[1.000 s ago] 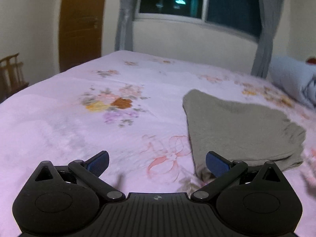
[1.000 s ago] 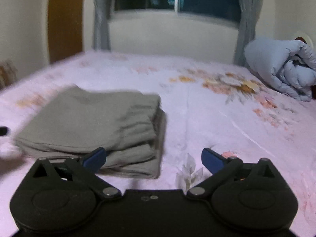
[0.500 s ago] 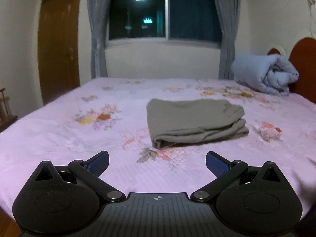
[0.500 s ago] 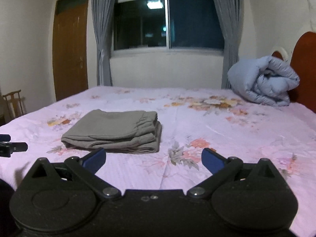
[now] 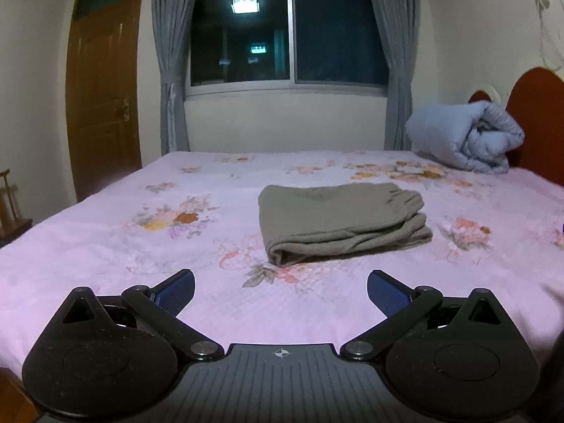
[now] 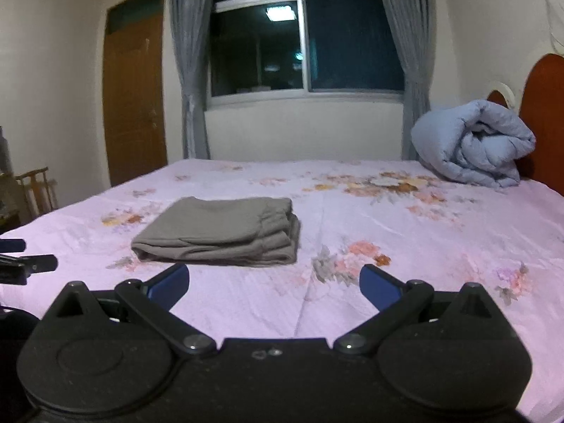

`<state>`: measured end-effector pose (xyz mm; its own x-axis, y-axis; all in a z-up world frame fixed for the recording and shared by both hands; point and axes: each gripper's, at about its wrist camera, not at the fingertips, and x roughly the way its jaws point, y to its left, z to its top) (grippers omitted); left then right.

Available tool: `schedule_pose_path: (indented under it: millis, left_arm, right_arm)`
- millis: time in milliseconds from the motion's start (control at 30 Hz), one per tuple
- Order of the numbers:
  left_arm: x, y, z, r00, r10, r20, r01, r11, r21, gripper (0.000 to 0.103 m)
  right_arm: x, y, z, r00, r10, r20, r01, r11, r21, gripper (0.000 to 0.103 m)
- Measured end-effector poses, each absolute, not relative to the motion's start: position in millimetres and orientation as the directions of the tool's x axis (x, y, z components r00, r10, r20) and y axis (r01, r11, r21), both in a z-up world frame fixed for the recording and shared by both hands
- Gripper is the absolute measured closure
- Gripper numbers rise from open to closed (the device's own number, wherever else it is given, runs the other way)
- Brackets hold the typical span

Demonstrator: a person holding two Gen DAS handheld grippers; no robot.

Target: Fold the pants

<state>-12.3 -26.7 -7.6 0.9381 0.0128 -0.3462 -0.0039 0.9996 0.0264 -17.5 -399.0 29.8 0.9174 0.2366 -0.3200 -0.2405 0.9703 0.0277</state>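
Observation:
The grey pants (image 5: 338, 220) lie folded into a compact stack on the pink floral bedsheet (image 5: 105, 246), near the middle of the bed. They also show in the right wrist view (image 6: 225, 232). My left gripper (image 5: 281, 289) is open and empty, held back from the pants near the bed's front edge. My right gripper (image 6: 274, 283) is open and empty, also held back from the pants. The left gripper's fingertips (image 6: 35, 262) show at the left edge of the right wrist view.
A rolled blue duvet (image 5: 465, 137) lies at the far right by the red-brown headboard (image 5: 539, 120). A window with grey curtains (image 5: 289, 35) is behind the bed. A wooden door (image 5: 102, 105) and a chair (image 6: 35, 190) stand at the left.
Both grippers have pulled back and risen away from the folded pants. The pants now look smaller and farther off. Both stay open.

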Motion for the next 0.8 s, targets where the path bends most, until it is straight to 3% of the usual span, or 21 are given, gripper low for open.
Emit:
schedule_pose_path:
  millis: [167,800]
  left_arm:
    - [-11.5,-20.0,-9.3,0.941,-0.004,-0.34,-0.001,1.0,-0.017,0.0]
    - [-11.8,-27.5,-9.8,0.943,-0.018,-0.332,0.019,1.0,-0.001,0.0]
  right_arm:
    - [-15.3,-395.9,28.6,0.914,0.244,-0.324,-0.246,0.969,0.035,0.006]
    - [-13.5,-396.2,27.9,0.91,0.248,-0.331,-0.249,0.968,0.042,0.006]
